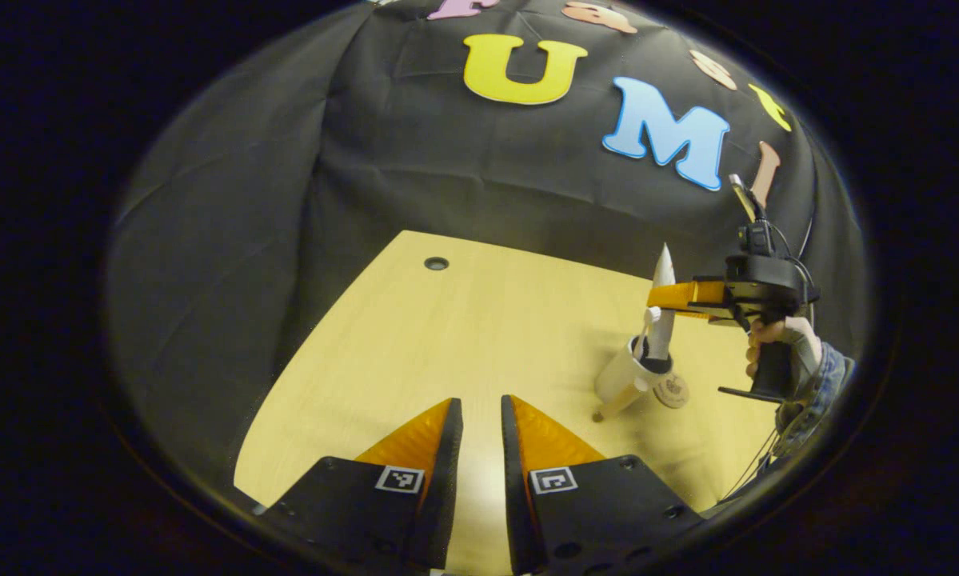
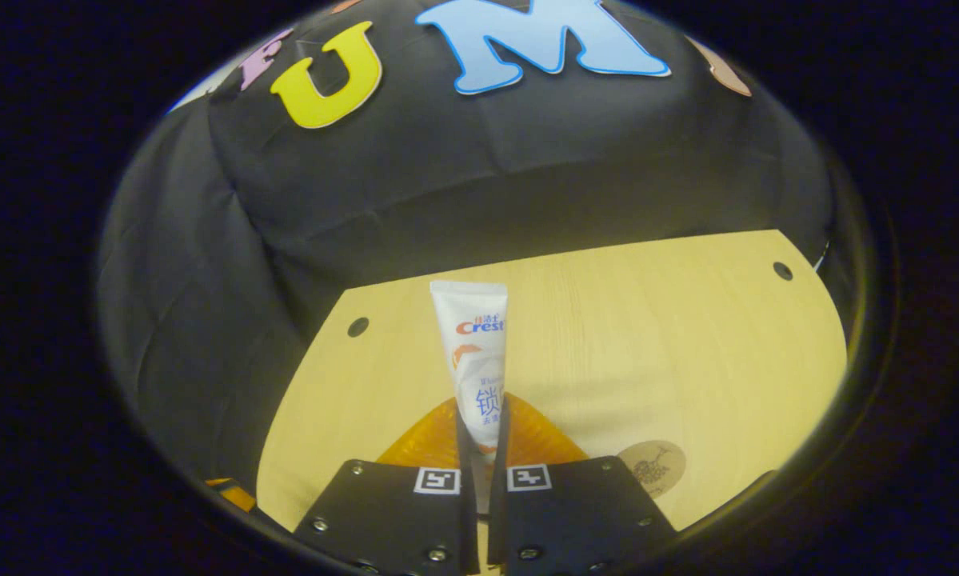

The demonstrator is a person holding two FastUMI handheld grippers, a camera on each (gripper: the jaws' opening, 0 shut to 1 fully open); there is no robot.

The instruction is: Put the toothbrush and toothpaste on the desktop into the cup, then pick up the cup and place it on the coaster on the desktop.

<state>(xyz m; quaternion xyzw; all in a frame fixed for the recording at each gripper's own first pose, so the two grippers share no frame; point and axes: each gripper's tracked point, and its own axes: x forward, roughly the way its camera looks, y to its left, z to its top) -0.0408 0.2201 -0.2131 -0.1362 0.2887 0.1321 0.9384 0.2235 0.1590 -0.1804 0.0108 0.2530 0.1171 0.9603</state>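
Note:
In the left gripper view a white cup (image 1: 623, 374) stands on the wooden desktop (image 1: 463, 320) at the right. A white toothbrush head (image 1: 651, 316) pokes out of its mouth. The white toothpaste tube (image 1: 663, 308) stands upright with its lower end inside the cup, and my right gripper (image 1: 661, 296) is shut on its middle. The right gripper view shows the same tube (image 2: 473, 336) rising between my right gripper's (image 2: 481, 404) fingers. A round brown coaster (image 1: 673, 392) (image 2: 651, 468) lies beside the cup. My left gripper (image 1: 481, 400) hovers over the near desktop, slightly open and holding nothing.
A thin tan stick (image 1: 617, 405) lies at the cup's foot; I cannot tell what it is. A hand (image 1: 775, 336) in a denim sleeve (image 1: 833, 370) holds the right gripper. The desktop has small round holes (image 1: 437, 263) (image 2: 358, 326) near its far edge, against the black cloth wall.

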